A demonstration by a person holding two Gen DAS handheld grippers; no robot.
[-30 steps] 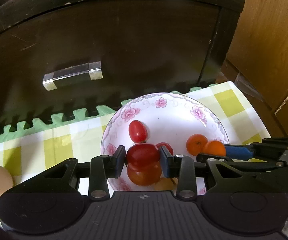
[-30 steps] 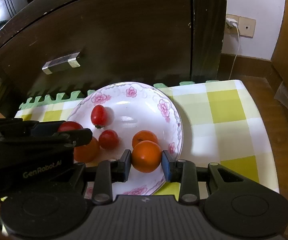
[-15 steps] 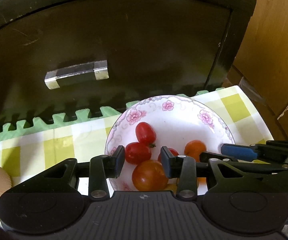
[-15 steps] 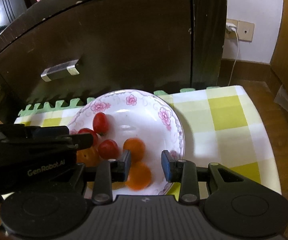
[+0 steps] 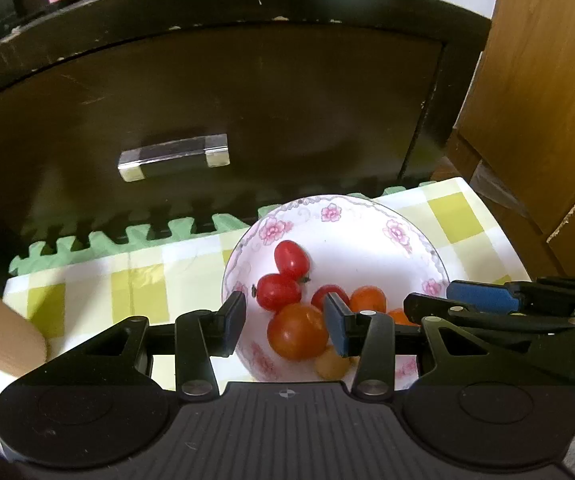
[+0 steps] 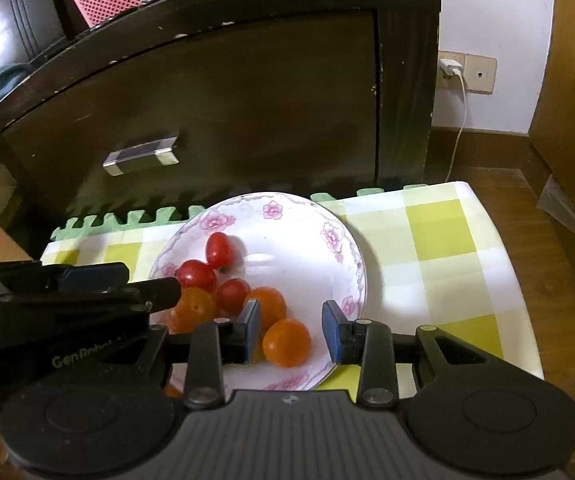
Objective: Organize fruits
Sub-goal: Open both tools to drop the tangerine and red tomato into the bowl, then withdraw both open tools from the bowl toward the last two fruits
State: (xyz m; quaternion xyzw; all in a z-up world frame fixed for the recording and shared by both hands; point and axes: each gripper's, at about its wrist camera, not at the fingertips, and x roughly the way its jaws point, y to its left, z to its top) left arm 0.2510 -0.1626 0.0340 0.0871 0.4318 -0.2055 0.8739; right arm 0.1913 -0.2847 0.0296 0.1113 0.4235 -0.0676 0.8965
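At lower centre, the right hand-held gripper [image 6: 290, 330] and left hand-held gripper [image 5: 284, 326] hang spread and empty over the floral bowl [image 6: 307, 220]. Farthest back in it, an oval cherry tomato [image 6: 219, 250] lies with its long axis running near-to-far.

Fruit partly hiding behind gripper fingers

A yellowish fruit [image 5: 331, 364] is peeking out under the left gripper [image 5: 284, 325], kind unclear; in the right wrist view that gripper's body is covering the floral bowl's [image 6: 343, 240] left rim.
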